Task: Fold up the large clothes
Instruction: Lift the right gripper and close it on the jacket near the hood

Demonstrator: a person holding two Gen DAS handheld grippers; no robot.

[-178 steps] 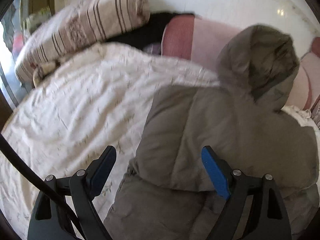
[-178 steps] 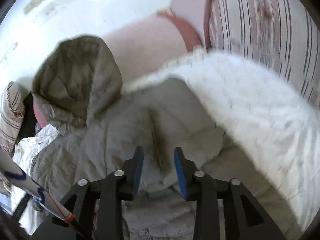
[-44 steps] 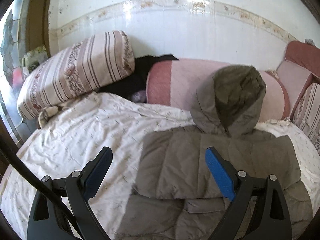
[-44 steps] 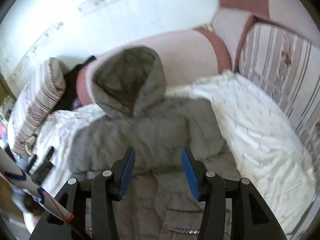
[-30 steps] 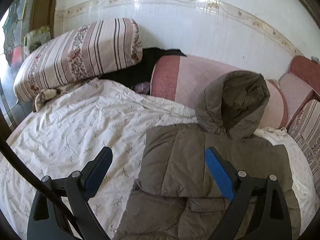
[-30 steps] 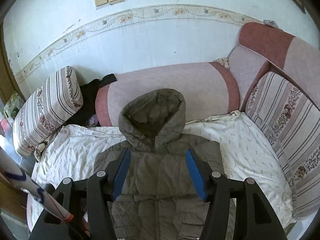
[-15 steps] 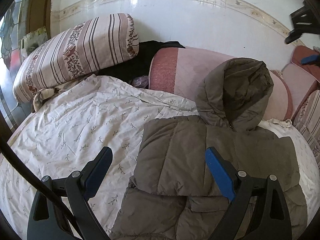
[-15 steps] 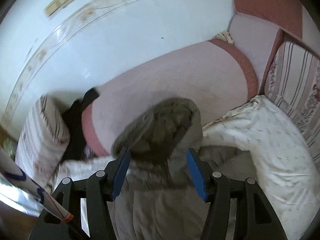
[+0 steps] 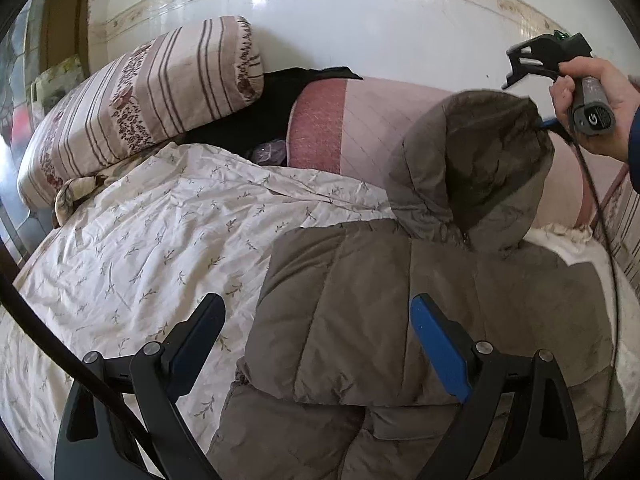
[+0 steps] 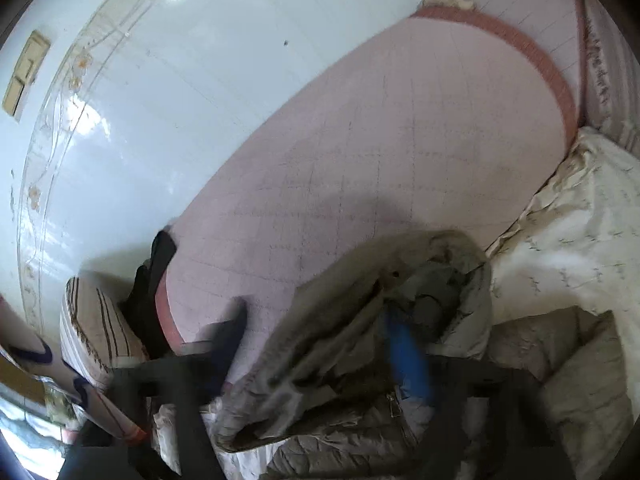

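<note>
Count on inspection: one grey-brown hooded jacket (image 9: 400, 300); one white floral sheet (image 9: 160, 232); one striped pillow (image 9: 136, 100); one pink bolster cushion (image 9: 360, 128); one black garment (image 9: 256, 120) behind it; one wall switch plate (image 10: 24, 76); two claws, left (image 9: 316, 344) and right (image 10: 316, 344).

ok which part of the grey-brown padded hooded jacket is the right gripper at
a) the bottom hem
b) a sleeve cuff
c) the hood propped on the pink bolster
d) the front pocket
c: the right gripper reaches the top of the hood of the grey-brown padded hooded jacket, which leans on the pink bolster.
</note>
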